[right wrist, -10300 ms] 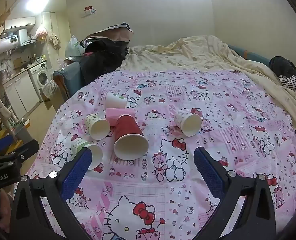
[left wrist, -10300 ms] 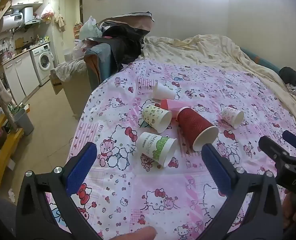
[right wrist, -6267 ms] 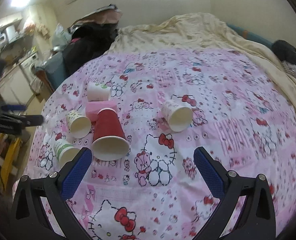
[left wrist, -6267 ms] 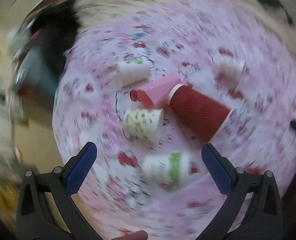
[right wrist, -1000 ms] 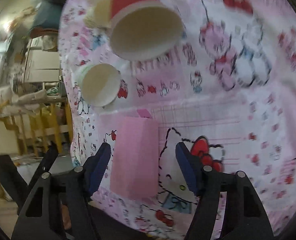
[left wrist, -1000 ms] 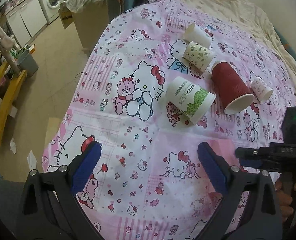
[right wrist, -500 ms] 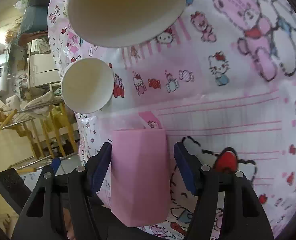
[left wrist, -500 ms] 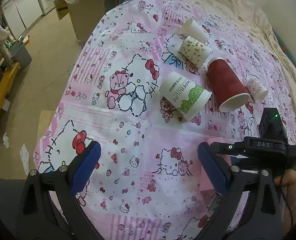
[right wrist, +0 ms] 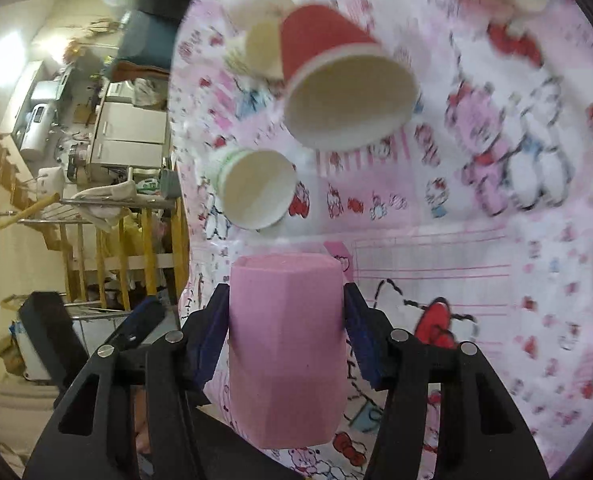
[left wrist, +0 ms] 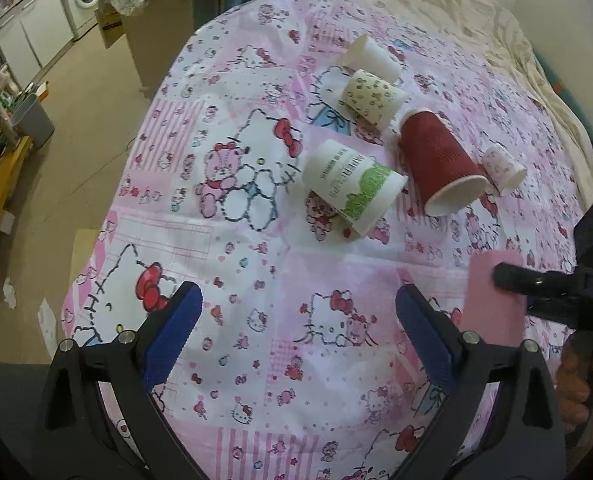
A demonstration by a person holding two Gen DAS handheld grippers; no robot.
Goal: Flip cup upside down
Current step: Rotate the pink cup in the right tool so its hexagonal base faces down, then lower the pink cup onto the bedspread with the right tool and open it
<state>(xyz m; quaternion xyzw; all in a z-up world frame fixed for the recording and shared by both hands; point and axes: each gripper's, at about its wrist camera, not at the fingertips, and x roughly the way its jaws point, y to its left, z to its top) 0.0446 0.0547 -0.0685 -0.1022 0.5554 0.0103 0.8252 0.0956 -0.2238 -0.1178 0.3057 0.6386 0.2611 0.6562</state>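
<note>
My right gripper (right wrist: 286, 332) is shut on a pink faceted cup (right wrist: 286, 348), rolled onto its side over the near part of the Hello Kitty bedspread (right wrist: 496, 280). In the left wrist view the pink cup (left wrist: 494, 300) stands at the right, held by the right gripper's black fingers (left wrist: 536, 280). My left gripper (left wrist: 296, 332) is open and empty above the bedspread's near edge. Whether the pink cup touches the cloth I cannot tell.
Several paper cups lie on their sides on the bedspread (left wrist: 256, 280): a green-print cup (left wrist: 352, 186), a dark red cup (left wrist: 440, 160), a floral cup (left wrist: 372, 96), a white cup (left wrist: 370, 56) and a small pink-print cup (left wrist: 502, 168). The bed's edge and floor (left wrist: 76, 100) are to the left.
My right gripper has rolled further with the pink cup and pulled back from the red cup. The pink cup has come into the left wrist view at the right.
</note>
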